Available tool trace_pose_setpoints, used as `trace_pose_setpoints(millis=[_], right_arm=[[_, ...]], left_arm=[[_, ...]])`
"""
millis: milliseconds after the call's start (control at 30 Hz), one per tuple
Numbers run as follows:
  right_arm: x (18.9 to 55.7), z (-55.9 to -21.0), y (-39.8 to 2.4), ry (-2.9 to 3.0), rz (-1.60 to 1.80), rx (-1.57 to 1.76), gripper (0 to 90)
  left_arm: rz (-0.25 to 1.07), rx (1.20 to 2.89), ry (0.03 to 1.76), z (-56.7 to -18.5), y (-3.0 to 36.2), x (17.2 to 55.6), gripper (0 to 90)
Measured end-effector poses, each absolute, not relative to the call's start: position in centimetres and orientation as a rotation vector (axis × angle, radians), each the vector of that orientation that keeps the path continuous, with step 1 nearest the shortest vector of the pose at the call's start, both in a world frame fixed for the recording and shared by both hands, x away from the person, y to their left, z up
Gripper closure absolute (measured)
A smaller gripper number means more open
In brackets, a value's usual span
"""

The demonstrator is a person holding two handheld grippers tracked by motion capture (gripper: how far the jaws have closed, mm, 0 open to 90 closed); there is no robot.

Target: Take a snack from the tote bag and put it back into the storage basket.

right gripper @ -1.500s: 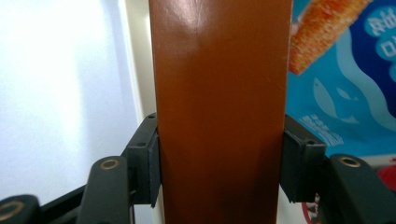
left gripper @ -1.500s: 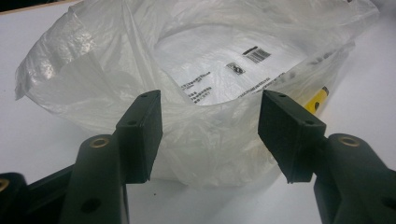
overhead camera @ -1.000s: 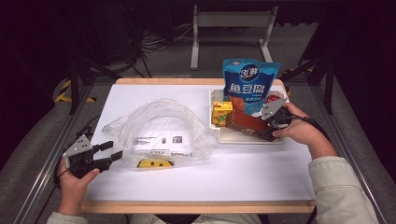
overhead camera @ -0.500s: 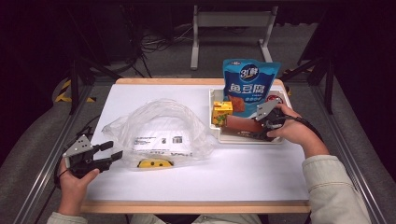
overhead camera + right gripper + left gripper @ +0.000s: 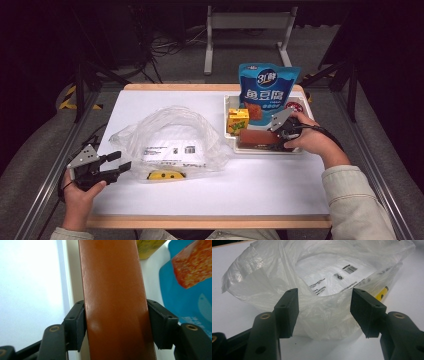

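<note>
A long brown pack lies in the white tray at the table's right. My right gripper is shut on its right end. In the right gripper view both pads sit against the sides of the brown pack, with the right gripper level over the tray's rim. A crumpled clear plastic bag lies mid-left with a printed sheet and a small yellow item inside. My left gripper stands open at the bag's near-left edge. The left gripper has the bag just beyond its jaws.
A blue snack pouch stands at the tray's back, and a yellow box sits at the tray's left. Bare white tabletop lies in front of the tray and bag. Metal frame rails run along both table sides.
My right hand has shifted slightly left and toward the near side of the tray, and the brown pack now lies flatter in the tray. The left hand has not moved.
</note>
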State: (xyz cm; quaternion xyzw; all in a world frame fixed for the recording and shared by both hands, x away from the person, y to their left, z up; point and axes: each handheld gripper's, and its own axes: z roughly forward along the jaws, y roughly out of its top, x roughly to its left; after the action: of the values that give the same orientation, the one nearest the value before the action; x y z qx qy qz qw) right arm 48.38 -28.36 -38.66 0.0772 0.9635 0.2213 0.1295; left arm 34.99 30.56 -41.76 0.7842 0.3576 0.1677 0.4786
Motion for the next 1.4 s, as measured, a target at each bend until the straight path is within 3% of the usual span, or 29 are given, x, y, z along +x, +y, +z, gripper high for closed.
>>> trace_pose_setpoints(millis=[267,600,1400], right_arm=[[48.3,-38.8,-28.5,2.82,0.652,0.233,37.0],[48.3,-38.3,-28.3,2.776,0.711,0.278,28.6],[44.2,-33.0,-28.2,2.492,1.078,0.51,25.9]], left_arm=[[0.409,1.913,0.872,-41.7,30.6,35.0,40.7],[0.406,1.911,0.876,-41.7,30.6,35.0,40.7],[0.403,1.909,0.869,-41.7,30.5,35.3,40.5]])
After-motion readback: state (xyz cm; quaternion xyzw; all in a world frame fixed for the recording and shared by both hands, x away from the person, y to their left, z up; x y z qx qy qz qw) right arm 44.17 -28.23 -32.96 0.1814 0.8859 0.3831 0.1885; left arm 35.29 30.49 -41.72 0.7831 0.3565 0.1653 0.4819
